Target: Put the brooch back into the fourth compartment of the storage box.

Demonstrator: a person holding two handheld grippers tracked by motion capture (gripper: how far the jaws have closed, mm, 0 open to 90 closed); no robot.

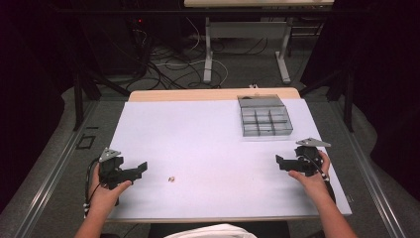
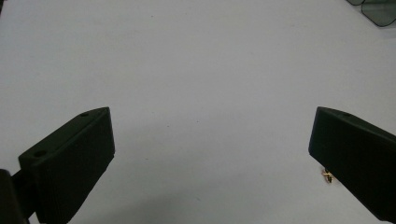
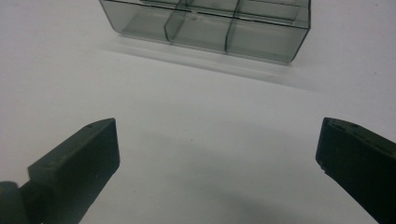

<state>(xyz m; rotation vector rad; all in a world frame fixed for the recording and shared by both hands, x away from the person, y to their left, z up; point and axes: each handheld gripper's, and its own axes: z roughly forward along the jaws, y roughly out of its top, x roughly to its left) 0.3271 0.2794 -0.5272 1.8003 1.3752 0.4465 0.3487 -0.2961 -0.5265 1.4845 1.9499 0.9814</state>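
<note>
1. Left gripper: jaws wide apart, empty.
2. Right gripper: likewise spread, empty.
3. Small gold metal part: on white table, near left gripper.
4. Smoky transparent plastic compartment box: far right.
5. Step, judged: pickup pending; left gripper must straddle part.

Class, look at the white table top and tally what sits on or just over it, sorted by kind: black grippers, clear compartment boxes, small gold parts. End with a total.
Black grippers: 2, the left gripper and the right gripper, both open
Clear compartment box: 1
Small gold part: 1
Total: 4
</note>
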